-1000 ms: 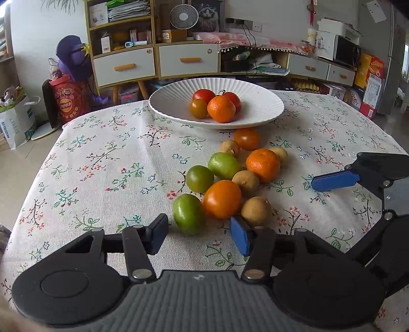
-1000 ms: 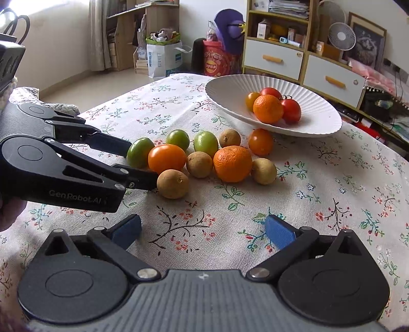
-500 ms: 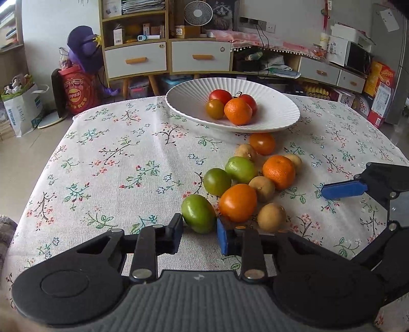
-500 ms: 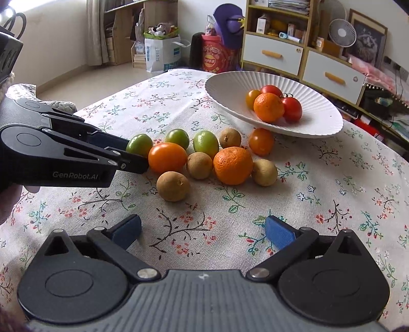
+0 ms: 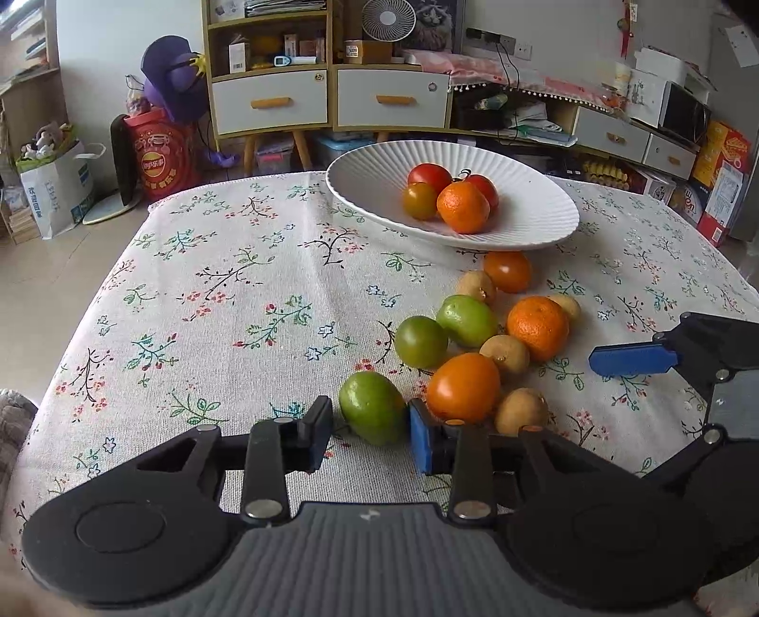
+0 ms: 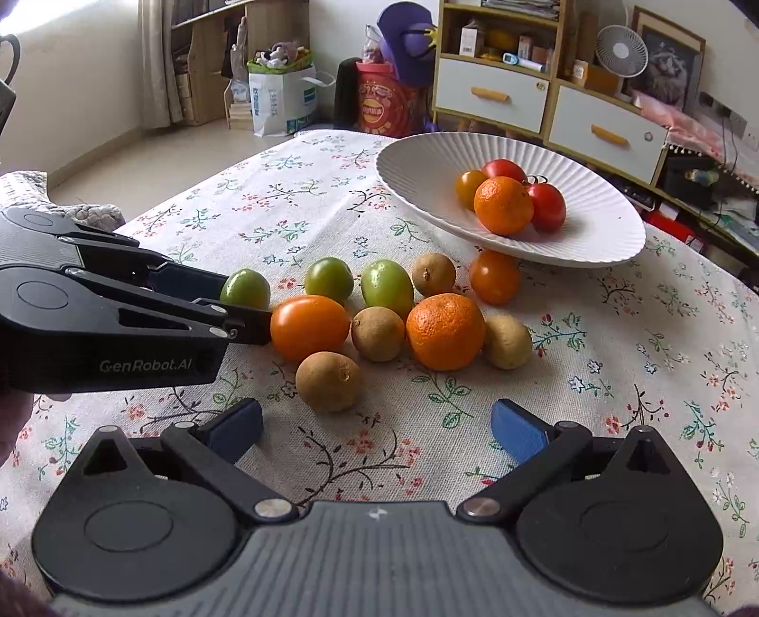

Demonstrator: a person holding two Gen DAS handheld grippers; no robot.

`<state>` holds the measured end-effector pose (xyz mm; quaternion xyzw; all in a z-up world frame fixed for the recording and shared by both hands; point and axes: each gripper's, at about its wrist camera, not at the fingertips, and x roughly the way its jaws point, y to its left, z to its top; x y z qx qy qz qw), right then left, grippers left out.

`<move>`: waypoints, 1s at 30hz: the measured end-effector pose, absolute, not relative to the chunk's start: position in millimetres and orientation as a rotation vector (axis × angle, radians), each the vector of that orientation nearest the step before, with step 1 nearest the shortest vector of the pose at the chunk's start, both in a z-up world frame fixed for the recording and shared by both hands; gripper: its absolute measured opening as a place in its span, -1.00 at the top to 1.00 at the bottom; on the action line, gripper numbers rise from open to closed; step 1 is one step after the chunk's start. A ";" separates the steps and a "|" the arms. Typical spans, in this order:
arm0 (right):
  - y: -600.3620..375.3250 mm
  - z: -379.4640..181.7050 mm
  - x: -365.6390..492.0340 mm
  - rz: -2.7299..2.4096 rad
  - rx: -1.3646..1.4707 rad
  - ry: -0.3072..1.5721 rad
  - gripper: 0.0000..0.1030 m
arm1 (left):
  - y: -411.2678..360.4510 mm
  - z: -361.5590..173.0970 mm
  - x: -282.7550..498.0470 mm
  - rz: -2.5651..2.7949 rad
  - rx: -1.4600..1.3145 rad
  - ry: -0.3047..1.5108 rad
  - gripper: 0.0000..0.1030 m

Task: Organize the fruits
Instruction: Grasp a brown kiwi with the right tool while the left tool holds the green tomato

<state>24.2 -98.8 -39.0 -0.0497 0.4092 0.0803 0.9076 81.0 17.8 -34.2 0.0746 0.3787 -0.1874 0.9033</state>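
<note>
Soft, even daylight is cast over both views, brightest at a washed-out window patch (image 6: 66, 28) far left of the right gripper. Only faint shadows are thrown under the fruit. Edges are bowed by fisheye distortion; focus is held throughout.

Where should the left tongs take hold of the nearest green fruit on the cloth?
Grip the nearest green fruit across its short middle, coming from the near side, where cloth is free. It lies long axis angled; the orange tomato crowds its right, so keep that pad thin in the gap. The left tongs already straddle it, jaws opening, not pressing.
</note>
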 end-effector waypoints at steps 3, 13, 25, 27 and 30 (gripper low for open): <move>-96.2 -38.1 26.2 0.166 -0.107 0.851 -0.98 | 16.5 -33.7 80.4 -0.386 0.164 0.782 0.35; -94.3 -32.2 20.5 0.232 -0.125 0.828 -0.47 | 18.9 -32.1 79.1 -0.385 0.171 0.788 0.43; -98.9 -25.9 24.4 0.248 -0.076 0.824 0.49 | 24.5 -29.3 79.7 -0.381 0.145 0.804 0.43; -102.4 -21.3 24.8 0.263 -0.050 0.820 0.49 | 26.4 -26.8 78.4 -0.379 0.126 0.803 0.43; -109.7 -11.8 24.0 0.249 -0.013 0.801 0.49 | 30.2 -20.3 73.5 -0.382 0.099 0.789 0.43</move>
